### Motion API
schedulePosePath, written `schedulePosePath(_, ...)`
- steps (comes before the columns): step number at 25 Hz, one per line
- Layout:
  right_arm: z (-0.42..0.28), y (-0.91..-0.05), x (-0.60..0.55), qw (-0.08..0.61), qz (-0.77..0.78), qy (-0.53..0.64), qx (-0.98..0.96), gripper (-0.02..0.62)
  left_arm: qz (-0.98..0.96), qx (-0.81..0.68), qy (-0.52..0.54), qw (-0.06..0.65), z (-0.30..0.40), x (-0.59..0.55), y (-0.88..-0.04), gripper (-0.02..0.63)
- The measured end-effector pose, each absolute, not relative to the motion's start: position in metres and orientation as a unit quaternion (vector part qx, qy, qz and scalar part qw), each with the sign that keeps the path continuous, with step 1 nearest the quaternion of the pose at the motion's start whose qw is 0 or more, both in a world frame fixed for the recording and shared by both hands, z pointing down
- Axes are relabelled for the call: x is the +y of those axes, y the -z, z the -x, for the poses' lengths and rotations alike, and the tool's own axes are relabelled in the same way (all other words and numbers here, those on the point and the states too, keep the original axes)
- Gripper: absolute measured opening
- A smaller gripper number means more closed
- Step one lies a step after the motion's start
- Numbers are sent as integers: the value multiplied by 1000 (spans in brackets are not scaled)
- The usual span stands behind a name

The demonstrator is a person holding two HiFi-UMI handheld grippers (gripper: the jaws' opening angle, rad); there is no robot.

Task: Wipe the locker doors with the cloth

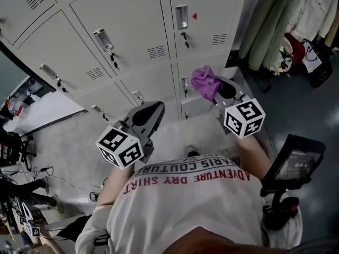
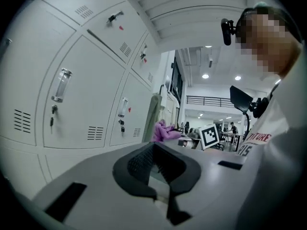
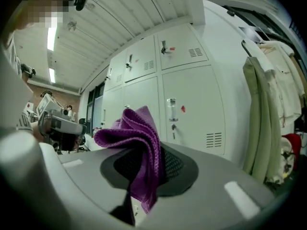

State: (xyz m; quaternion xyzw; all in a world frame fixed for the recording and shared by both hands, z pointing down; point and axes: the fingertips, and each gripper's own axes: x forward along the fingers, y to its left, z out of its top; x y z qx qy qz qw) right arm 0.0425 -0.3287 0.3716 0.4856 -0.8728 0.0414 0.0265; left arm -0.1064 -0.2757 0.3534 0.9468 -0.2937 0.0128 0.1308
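Evidently I held the cloth clamped in my right gripper, left gripper closed and empty, both short of the locker doors; pressing the cloth on looked the next move

The grey floor carries the row of lockers, which stand directly on it. At the left, thin cables lie on this floor.

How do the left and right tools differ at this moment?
The right tool is clamped on a purple cloth; the left tool is shut on nothing. In the head view the left tool angles rightward, the right tool leftward. Both point toward the lockers.
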Motion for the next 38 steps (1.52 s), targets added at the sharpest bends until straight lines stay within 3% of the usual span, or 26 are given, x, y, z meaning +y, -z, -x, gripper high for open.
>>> schedulePosePath(7, 44, -399, -188, 47, -460, -92, -882, 69, -949, -278, -30, 148, 176, -166, -369, 2)
schedulePosePath(17, 106, -416, -63, 29, -438, -73, -896, 69, -958, -273, -14, 93, 221, -50, -392, 2)
schedulePosePath(38, -9, -420, 325, 10, -409, -66, -910, 67, -954, -288, -29, 78, 88, 338, -411, 2)
